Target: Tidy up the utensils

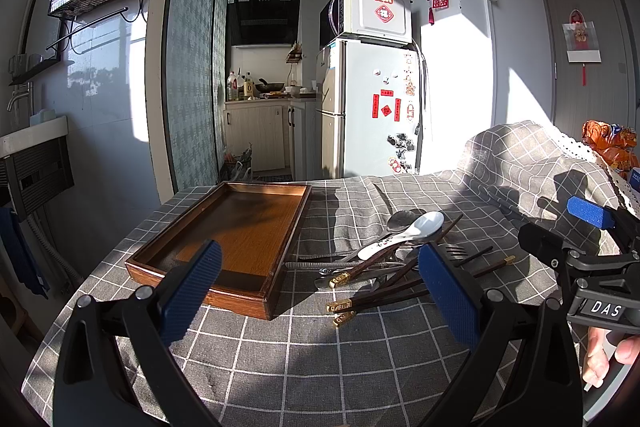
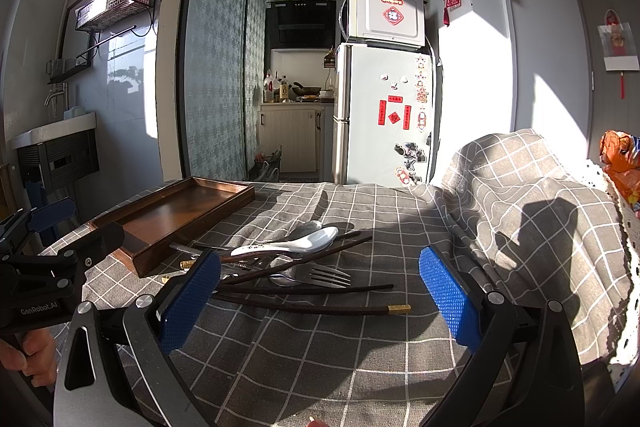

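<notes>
A pile of utensils lies on the grey checked tablecloth: a white ceramic spoon (image 1: 404, 233) (image 2: 292, 243), a metal fork (image 2: 320, 275) (image 1: 450, 251), a metal spoon (image 1: 400, 219), and several dark chopsticks with gold ends (image 1: 380, 297) (image 2: 316, 307). An empty wooden tray (image 1: 236, 227) (image 2: 176, 213) sits left of the pile. My left gripper (image 1: 320, 295) is open and empty, just in front of the tray and pile. My right gripper (image 2: 320, 301) is open and empty, above the near chopsticks. Each gripper shows at the other view's edge.
The tablecloth (image 1: 304, 359) rises over a hump (image 2: 520, 187) at the right. An orange snack bag (image 1: 612, 147) lies at the far right. Beyond the table stand a fridge (image 1: 372, 107) and a kitchen counter.
</notes>
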